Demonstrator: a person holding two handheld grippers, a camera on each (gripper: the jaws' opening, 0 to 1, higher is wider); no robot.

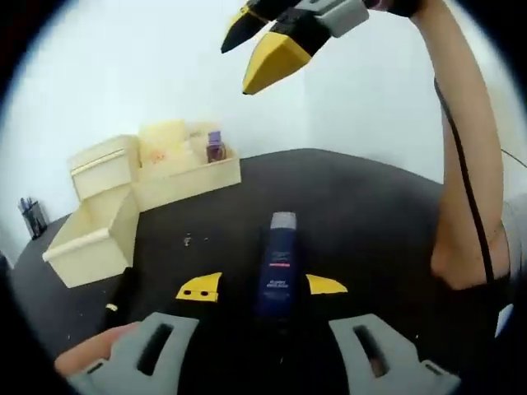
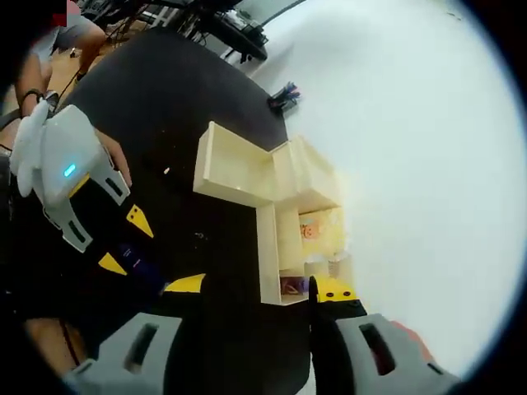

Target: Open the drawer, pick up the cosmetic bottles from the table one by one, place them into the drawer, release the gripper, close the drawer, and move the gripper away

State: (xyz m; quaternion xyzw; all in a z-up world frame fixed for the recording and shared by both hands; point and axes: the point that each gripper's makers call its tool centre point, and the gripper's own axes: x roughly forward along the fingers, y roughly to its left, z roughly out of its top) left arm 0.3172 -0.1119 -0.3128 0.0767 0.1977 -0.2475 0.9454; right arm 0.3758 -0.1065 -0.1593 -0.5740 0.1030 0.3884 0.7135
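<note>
My left claw (image 1: 262, 288) grips a dark blue bottle (image 1: 277, 267) above the black table (image 1: 362, 206); I judge I'm carrying it to the open drawer (image 1: 89, 239) of the cream organizer (image 1: 169, 164). My right claw (image 2: 259, 288) hangs unclenched, empty, above it, by a white wall (image 1: 107, 74).

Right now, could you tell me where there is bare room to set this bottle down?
The open drawer looks bare inside. The black table is free between the blue bottle, held in the left gripper, and the cream organizer. The organizer's tray is crowded: a small purple bottle stands among other items.
</note>
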